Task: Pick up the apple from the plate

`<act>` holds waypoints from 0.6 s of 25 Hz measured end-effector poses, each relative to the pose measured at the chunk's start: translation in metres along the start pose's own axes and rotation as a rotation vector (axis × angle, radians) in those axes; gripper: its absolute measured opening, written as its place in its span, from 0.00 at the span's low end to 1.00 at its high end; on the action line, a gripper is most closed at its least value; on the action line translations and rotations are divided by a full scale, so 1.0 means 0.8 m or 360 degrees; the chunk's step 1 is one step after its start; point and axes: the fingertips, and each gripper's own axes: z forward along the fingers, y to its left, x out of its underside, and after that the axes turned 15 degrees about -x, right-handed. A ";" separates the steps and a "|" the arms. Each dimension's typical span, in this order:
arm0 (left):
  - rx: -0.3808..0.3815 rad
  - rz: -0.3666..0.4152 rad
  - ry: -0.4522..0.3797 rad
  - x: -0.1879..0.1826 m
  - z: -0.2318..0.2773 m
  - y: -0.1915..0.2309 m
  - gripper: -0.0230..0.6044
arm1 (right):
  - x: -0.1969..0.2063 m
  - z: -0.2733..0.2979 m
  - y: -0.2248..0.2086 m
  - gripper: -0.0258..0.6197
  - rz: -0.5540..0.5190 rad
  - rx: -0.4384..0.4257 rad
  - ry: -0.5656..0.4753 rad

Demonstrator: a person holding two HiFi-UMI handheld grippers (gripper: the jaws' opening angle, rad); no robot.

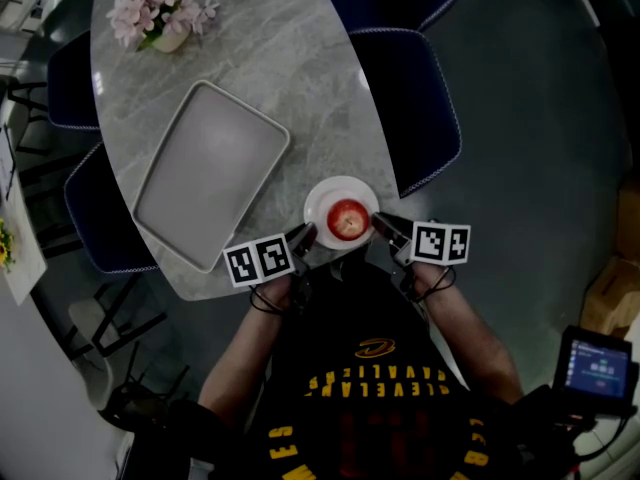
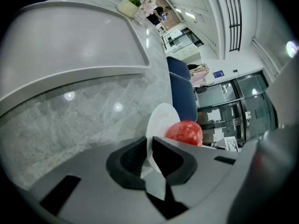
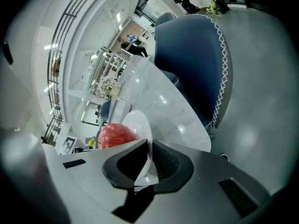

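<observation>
Shirt (image 1: 375, 388): black with yellow print, closest to the head camera, both forearms reaching forward from it.
Left gripper (image 2: 149, 143): jaws nearly together, pinching the near-left rim of the white plate (image 1: 320, 195); it has no hold on the fruit.
Right gripper (image 3: 149, 146): the same, jaws clamped on the plate's near-right rim.
Apple (image 1: 348, 219): red, resting in the middle of the plate, between the two grippers and untouched by either.
Plate's place: near edge of the marble table (image 1: 290, 58), just beside the grey tray (image 1: 210, 173).
Progress: I judge the pick not begun; a gripper must let go of the rim, open and close round the apple.
Axis: nearly round, no clear long axis; a pale patch faces upward, possibly the stem end.
</observation>
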 end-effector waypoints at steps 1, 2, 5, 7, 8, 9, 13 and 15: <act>0.0001 0.0001 0.0003 0.000 0.002 -0.001 0.10 | -0.001 -0.001 -0.002 0.10 0.0002 0.0002 -0.0005; 0.0002 0.0003 0.0006 0.000 0.004 -0.002 0.10 | -0.001 -0.002 -0.004 0.10 0.0002 0.0007 -0.0008; -0.0001 0.0005 0.0019 0.001 0.011 -0.003 0.10 | -0.003 -0.004 -0.009 0.10 -0.0002 0.0027 -0.0012; -0.0003 0.0007 0.0028 0.002 0.014 -0.003 0.10 | -0.005 -0.003 -0.012 0.10 -0.0004 0.0039 -0.0010; -0.0004 0.0009 0.0033 0.002 0.016 -0.003 0.10 | -0.005 -0.003 -0.013 0.10 -0.0003 0.0043 -0.0008; -0.0004 0.0012 0.0038 0.002 0.017 -0.003 0.10 | -0.005 -0.003 -0.014 0.10 -0.0002 0.0047 -0.0007; -0.0013 0.0022 0.0055 0.003 0.021 -0.001 0.10 | -0.003 -0.002 -0.018 0.10 0.0004 0.0060 0.0001; -0.0021 0.0027 0.0064 0.004 0.023 0.002 0.10 | -0.001 -0.001 -0.021 0.10 0.0009 0.0069 0.0009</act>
